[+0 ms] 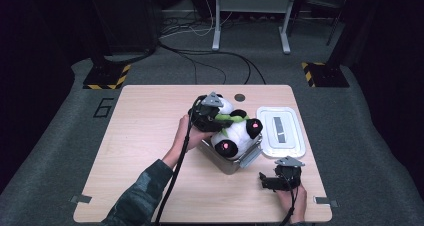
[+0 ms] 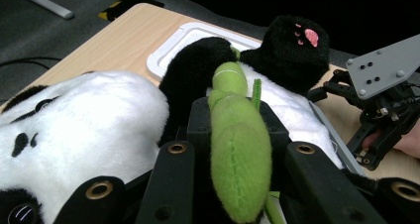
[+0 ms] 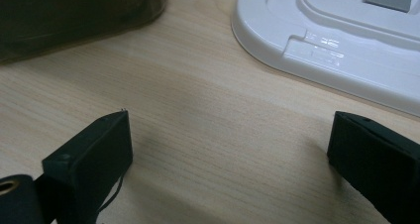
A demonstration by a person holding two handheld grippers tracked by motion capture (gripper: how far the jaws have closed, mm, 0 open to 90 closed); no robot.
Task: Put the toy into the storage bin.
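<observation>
On the light wood-grain surface (image 1: 140,151), a plush panda (image 1: 235,136) lies in a clear container (image 1: 235,162) near the centre, with a white lid (image 1: 281,131) lying flat just beside it. Left tool (image 1: 216,117) is clamped on the panda's green stalk (image 2: 237,140), while right tool (image 3: 228,154) rests on the surface near its front right corner with jaws wide and nothing between them. Beyond the surface: grey carpet, black cables (image 1: 210,56), a grey metal stand (image 1: 250,16) and yellow-black striped bases (image 1: 106,77) in a dark room.

A lab or recording studio: black curtains all round, grey carpet, floor cables (image 1: 210,56), hazard-striped stand bases (image 1: 106,76), a numbered mark (image 1: 102,108) beside the lone table (image 1: 145,151).
</observation>
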